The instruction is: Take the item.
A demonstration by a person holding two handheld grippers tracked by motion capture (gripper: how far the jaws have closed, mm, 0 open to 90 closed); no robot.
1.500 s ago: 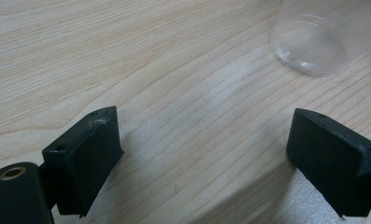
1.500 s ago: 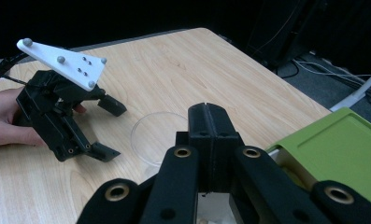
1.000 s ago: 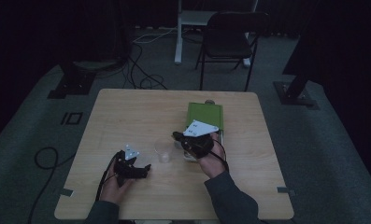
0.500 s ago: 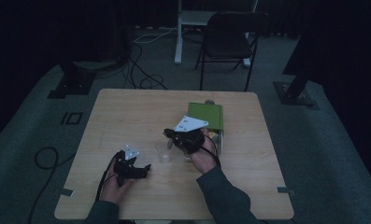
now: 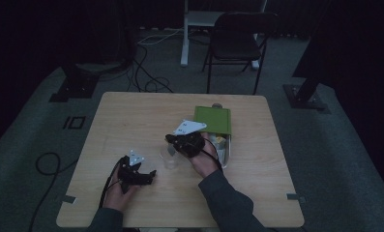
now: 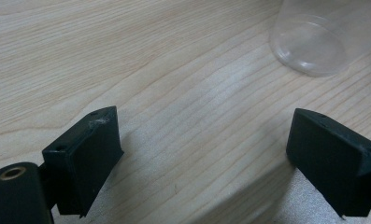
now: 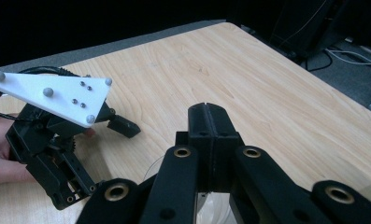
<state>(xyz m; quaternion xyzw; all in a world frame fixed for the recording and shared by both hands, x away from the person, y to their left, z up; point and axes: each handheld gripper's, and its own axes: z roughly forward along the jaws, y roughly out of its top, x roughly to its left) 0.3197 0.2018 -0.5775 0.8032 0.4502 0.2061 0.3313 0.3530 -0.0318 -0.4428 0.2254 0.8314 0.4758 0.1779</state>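
Two handheld black grippers over a pale wooden counter (image 5: 131,116) in a dim room. Left gripper (image 5: 143,175) sits low near the counter's front edge, held in the person's left hand (image 5: 113,193), grey three-cornered plate on top; in the left gripper view its jaws are spread wide with bare wood grain between them, nothing pinched. Clear plastic cup (image 5: 169,155) stands upright on the counter between the two grippers, just beyond the left jaws; its round transparent base shows at the top of the left gripper view (image 6: 311,44). Right gripper (image 5: 171,138) is held in the right hand (image 5: 205,162), wearing a dark sleeve, and hovers right over the cup's far side; in the right gripper view its jaws are pressed together with no gap, and the cup's clear rim shows just below them (image 7: 211,200). Whether the jaws touch the cup, cannot tell. Green rectangular box (image 5: 213,121) lies on the counter just behind the right hand, with a pale tray-like piece (image 5: 224,151) beside it, contents too dim to tell. Black folding chair (image 5: 238,38) stands on the grey floor beyond the counter.
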